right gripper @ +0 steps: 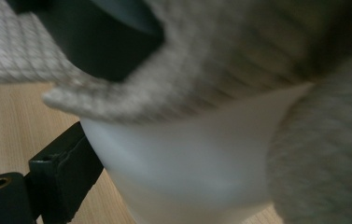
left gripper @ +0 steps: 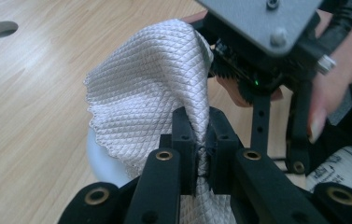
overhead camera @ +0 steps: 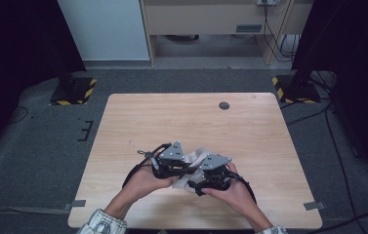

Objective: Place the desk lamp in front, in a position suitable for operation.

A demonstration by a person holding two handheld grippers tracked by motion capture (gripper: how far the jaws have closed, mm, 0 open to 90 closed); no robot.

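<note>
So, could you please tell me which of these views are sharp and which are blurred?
High view: evenly lit, sharp on the table, dark at the sides. Left gripper view: crisp on the cloth pinched between the jaws. Right gripper view: soft and blurred, cloth and white cup too close to focus.

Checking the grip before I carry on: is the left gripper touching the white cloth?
Touching. In the left gripper view the left gripper has its two black jaws closed on a fold of the white quilted cloth, with fabric pinched between them.
</note>
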